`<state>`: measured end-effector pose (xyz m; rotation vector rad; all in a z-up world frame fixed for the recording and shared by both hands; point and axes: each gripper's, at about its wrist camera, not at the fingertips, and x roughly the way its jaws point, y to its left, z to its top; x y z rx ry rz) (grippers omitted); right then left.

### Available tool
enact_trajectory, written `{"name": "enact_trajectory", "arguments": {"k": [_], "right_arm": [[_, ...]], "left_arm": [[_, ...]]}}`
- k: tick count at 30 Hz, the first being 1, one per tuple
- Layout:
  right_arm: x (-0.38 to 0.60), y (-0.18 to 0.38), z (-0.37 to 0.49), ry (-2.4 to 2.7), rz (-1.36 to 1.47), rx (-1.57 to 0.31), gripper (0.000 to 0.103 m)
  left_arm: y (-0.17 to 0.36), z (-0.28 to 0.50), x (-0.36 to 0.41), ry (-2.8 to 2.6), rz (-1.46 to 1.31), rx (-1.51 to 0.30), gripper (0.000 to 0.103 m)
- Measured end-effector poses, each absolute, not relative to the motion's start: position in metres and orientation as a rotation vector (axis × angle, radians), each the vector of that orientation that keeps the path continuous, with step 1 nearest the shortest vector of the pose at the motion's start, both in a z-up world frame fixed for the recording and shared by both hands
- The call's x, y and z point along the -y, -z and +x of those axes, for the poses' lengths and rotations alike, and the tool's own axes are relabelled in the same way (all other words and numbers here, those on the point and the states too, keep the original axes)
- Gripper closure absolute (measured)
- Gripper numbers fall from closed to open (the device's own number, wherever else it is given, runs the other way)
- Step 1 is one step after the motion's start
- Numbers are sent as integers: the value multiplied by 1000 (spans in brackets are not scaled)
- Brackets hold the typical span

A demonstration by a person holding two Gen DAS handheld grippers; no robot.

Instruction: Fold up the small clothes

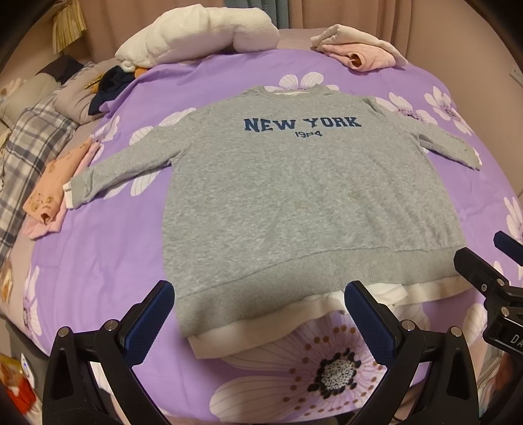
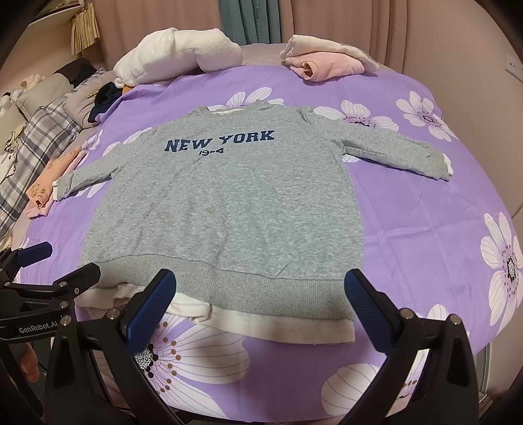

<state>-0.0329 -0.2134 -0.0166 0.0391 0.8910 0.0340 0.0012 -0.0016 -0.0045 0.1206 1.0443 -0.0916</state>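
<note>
Both grippers, left [image 1: 258, 322] and right [image 2: 260, 312], hover with jaws apart at the hem of the sweatshirt [image 1: 294, 196], which lies flat, sleeves spread, on the bed [image 1: 114, 261], apparently ready for folding

A home bedroom — purple flowered bedspread [image 1: 137, 255], white pillow [image 1: 196, 36], plaid bedding [image 1: 29, 147], curtains [image 2: 251, 19] behind.

The middle of the small "19-4" date print [image 2: 209, 151] under the lettering on the grey knit sweatshirt [image 2: 212, 209] is too blurred to read. The sweatshirt's far-left cuff covers part of a folded peach-pink patterned garment [image 1: 45, 193]. In the left wrist view, the right black two-finger gripper [image 1: 497, 258] is cut off by the right edge. The dark navy bundle [image 1: 109, 86] far left is too small to identify.
</note>
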Motion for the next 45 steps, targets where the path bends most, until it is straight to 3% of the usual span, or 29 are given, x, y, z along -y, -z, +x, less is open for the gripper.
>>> {"name": "enact_trajectory", "arguments": {"k": [45], "right_arm": [[212, 18, -34, -35, 41, -892, 0]], "left_arm": [[2, -1, 8, 93, 133, -1039, 0]]}}
